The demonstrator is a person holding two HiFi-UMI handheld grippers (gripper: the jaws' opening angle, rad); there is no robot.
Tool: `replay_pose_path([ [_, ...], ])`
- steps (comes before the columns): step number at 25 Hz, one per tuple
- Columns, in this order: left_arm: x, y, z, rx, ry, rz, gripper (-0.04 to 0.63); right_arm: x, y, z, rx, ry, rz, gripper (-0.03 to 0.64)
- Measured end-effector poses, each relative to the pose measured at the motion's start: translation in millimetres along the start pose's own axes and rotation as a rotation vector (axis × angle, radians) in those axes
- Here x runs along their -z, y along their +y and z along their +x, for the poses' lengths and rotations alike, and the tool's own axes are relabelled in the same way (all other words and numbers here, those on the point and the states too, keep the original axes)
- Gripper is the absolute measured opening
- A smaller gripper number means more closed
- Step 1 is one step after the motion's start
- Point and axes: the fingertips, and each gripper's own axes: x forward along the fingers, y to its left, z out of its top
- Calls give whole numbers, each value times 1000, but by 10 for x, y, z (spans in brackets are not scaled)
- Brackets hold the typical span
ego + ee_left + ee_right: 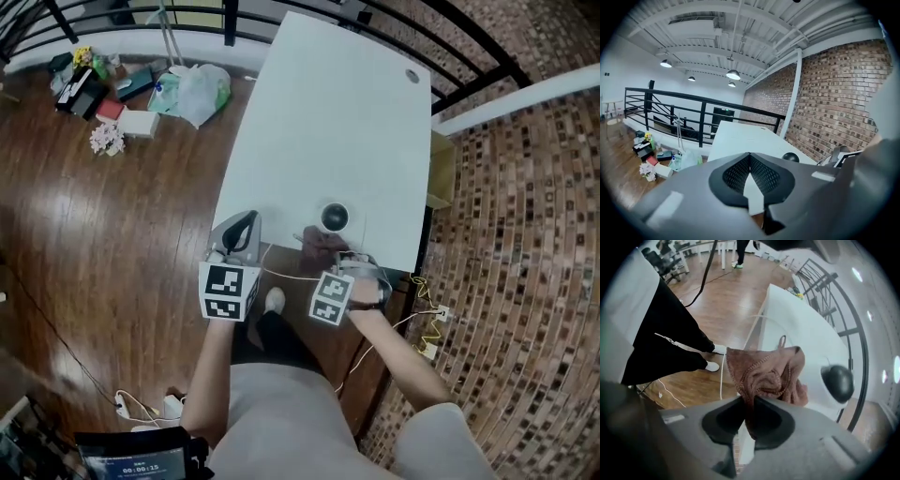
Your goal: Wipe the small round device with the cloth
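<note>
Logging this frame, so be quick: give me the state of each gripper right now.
Left gripper: shut, nothing between the jaws.
Right gripper: shut on the cloth.

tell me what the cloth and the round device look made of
The cloth looks like soft terry or microfibre fabric, matte reddish brown: limp folds, stitched hem. The round device seems hard plastic: smooth black dome with slight sheen, on a white base.
</note>
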Motion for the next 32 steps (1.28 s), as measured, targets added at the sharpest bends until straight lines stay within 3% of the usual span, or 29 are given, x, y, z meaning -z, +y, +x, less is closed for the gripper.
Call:
replay_pose_path([
  [3,-112,-36,77,17,-6,-2,15,379,-84,108,-52,-23,161,35],
  [5,-176,-60,114,25,-12,-8,15,524,-275,51,-91,-117,346,35],
  [9,-129,-45,138,28,-9,5,15,826,-1030,-361,-90,-350,826,35],
  [11,-108,-3,110,20,-9,-3,15,984,-1513,-525,-50,-404,966,34],
  [12,-103,31,92,14,-11,-9,15,993,-1774,-612,-29,-424,989,34],
  [14,-101,109,53,1,-16,-23,15,786,-2243,-785,-38,-474,961,34],
  [16,-97,168,27,-10,-23,-36,15,362,-2468,-818,-161,-497,877,34],
  [20,-13,161,20,-39,-14,-42,15,-284,-2168,-471,-434,-331,640,34],
  [22,-31,158,21,-39,-18,-39,15,-468,-1896,-430,-497,-267,527,34],
  [28,-79,424,-32,-32,-28,-60,15,-968,-1089,-839,-453,-306,283,34],
  [30,-65,405,-10,-23,-22,-63,15,-901,-745,-847,-422,-295,252,34],
  [32,-74,272,25,-10,-21,-52,15,-632,-572,-721,-319,-276,237,34],
])
